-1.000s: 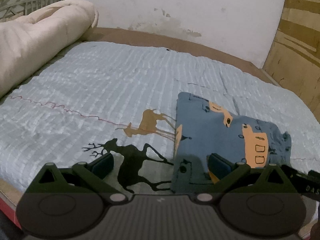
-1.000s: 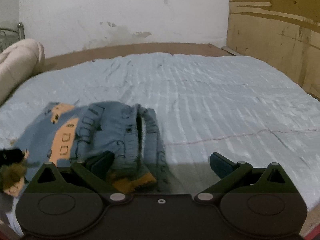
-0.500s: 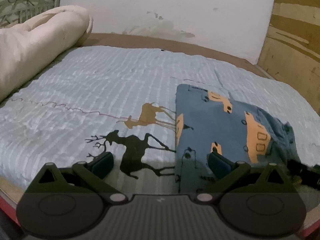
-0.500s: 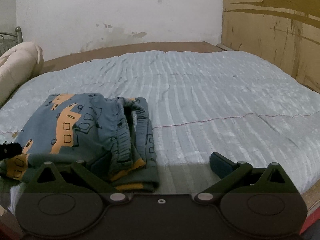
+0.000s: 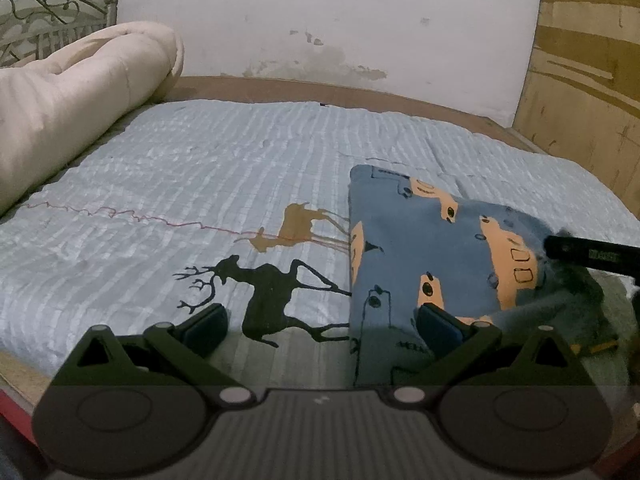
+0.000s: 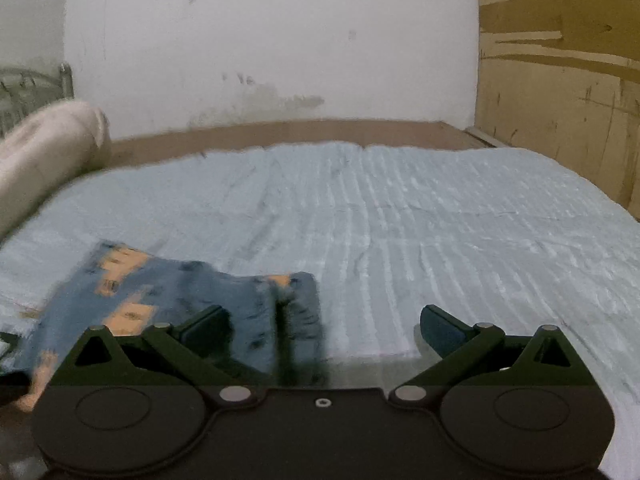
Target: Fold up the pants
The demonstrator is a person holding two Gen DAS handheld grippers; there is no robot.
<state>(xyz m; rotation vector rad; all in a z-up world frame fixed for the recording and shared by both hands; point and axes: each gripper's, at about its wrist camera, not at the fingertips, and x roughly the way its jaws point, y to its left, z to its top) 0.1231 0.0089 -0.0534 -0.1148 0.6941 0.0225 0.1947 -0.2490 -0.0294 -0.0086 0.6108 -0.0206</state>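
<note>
Both grippers, left [image 5: 320, 320] and right [image 6: 320, 322], spread empty; folded pants [image 5: 432, 248] ahead of our jaws need only tidying.

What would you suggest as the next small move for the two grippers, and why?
Probably lift both clear and stop. The pants already lie in a compact folded stack on the bed sheet; the left gripper and right gripper are open and empty, so little seems left beyond perhaps smoothing the bunched right edge.
</note>
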